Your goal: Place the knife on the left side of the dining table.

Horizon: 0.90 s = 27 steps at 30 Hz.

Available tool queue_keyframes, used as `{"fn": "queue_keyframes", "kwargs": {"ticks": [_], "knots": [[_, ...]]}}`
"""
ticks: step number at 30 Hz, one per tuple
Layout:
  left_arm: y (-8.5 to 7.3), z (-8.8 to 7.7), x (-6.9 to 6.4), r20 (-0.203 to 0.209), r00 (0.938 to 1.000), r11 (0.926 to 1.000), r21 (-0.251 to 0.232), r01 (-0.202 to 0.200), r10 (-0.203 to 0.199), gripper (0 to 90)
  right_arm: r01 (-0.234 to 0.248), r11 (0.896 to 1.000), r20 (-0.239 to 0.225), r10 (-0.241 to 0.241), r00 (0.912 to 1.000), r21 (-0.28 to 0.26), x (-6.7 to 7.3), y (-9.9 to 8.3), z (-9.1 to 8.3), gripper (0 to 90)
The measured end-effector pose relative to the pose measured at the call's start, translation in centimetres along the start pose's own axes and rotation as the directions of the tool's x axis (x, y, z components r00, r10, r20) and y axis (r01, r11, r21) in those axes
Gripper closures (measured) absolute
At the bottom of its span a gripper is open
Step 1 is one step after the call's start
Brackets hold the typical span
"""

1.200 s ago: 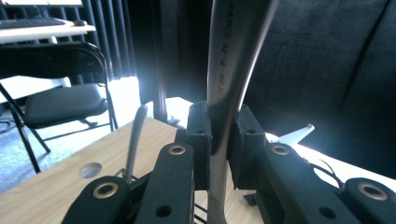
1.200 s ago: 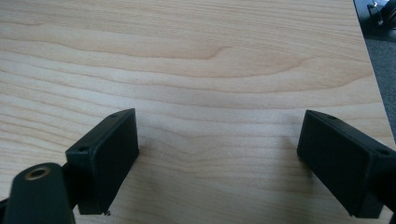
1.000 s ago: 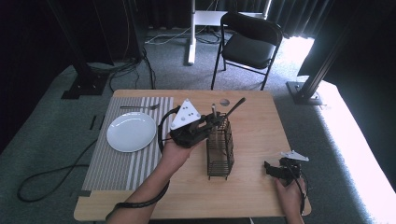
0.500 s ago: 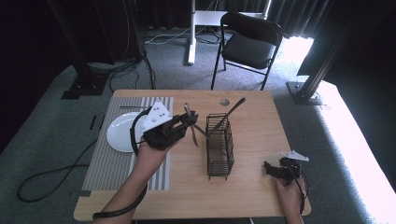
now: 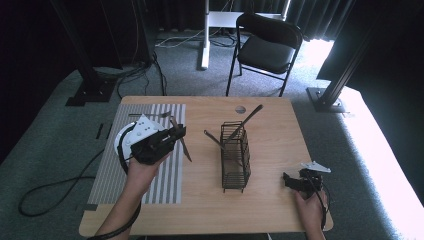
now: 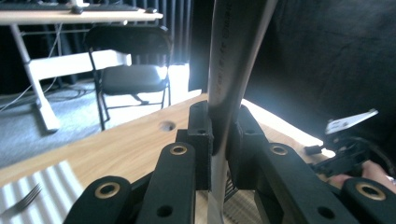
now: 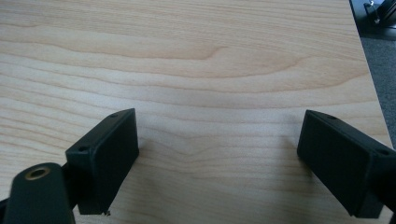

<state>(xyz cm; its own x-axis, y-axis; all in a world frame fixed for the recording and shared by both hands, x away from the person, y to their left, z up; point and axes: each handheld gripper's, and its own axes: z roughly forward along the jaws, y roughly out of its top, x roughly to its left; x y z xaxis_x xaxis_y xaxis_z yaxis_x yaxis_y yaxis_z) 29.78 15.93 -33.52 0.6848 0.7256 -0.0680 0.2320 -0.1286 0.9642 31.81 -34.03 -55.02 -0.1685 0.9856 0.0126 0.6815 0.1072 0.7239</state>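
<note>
My left gripper (image 5: 172,135) hovers over the striped placemat (image 5: 112,170), shut on a metal knife (image 5: 186,150) that slants down toward the table. In the left gripper view the knife (image 6: 233,60) stands up between the closed jaws of that gripper (image 6: 222,135). A black wire cutlery caddy (image 5: 236,157) stands at the table's middle, with one utensil (image 5: 252,116) leaning out to the upper right and another (image 5: 212,137) poking left. My right gripper (image 5: 290,181) rests near the front right corner, and the right gripper view shows it (image 7: 217,158) open over bare wood.
A white plate (image 5: 120,142) lies on the placemat, partly hidden under my left gripper. A fork (image 5: 150,115) lies at the mat's far end. A cable hole (image 5: 240,109) sits near the table's far edge, and a black chair (image 5: 267,47) stands beyond.
My left gripper has carried the knife leftward, from beside the caddy to above the placemat and plate. The right gripper has stayed where it was.
</note>
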Motion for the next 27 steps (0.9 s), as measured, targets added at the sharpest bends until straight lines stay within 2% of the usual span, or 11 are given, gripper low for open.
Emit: {"fn": "queue_keyframes", "kwargs": {"ticks": [5, 9, 14, 16, 17, 20, 24, 25, 27], "knots": [[-2.4, -0.2, 1.5, -0.036, 0.9988, 0.9988, 0.036, 0.034, -0.032, 81.7, 0.001, 1.0, -0.001, -0.001, 1.0, -0.001, 0.0, 0.0, 0.0, 12.0], [-4.2, -0.5, 2.8, -0.062, 0.995, 0.9954, 0.049, 0.082, -0.079, 81.7, 0.0, 1.0, 0.0, 0.0, 1.0, 0.0, 0.0, 0.0, 0.0, 12.0], [-6.2, -0.3, 3.8, -0.086, 0.9897, 0.9898, 0.075, 0.121, -0.114, 81.8, 0.0, 1.0, -0.001, 0.0, 1.0, 0.001, 0.0, 0.0, 0.0, 12.0], [-6.7, -0.2, 4.0, -0.095, 0.9894, 0.9893, 0.086, 0.118, -0.11, 81.8, 0.0, 1.0, 0.0, 0.0, 1.0, 0.001, 0.0, 0.0, 0.0, 12.0], [-7.0, 0.0, 4.1, -0.097, 0.9876, 0.9877, 0.084, 0.132, -0.123, 81.8, 0.0, 1.0, 0.0, 0.0, 1.0, 0.001, 0.0, 0.0, 0.0, 12.0], [-7.4, 0.2, 4.4, -0.101, 0.9869, 0.987, 0.088, 0.135, -0.126, 81.9, 0.0, 1.0, 0.0, 0.0, 1.0, 0.001, 0.0, 0.0, 0.0, 12.0], [-8.3, 1.0, 5.1, -0.105, 0.9832, 0.9817, 0.103, 0.16, -0.149, 82.0, 0.0, 1.0, 0.0, 0.0, 1.0, 0.001, 0.0, 0.0, 0.0, 12.0], [-8.4, 1.2, 5.2, -0.114, 0.9832, 0.9822, 0.107, 0.155, -0.143, 82.1, 0.0, 1.0, 0.0, 0.0, 1.0, 0.001, 0.0, 0.0, 0.0, 12.0], [-8.7, 1.4, 5.3, -0.105, 0.9822, 0.9793, 0.113, 0.168, -0.156, 82.1, 0.0, 1.0, 0.0, 0.0, 1.0, 0.001, 0.0, 0.0, 0.0, 12.0]]}}
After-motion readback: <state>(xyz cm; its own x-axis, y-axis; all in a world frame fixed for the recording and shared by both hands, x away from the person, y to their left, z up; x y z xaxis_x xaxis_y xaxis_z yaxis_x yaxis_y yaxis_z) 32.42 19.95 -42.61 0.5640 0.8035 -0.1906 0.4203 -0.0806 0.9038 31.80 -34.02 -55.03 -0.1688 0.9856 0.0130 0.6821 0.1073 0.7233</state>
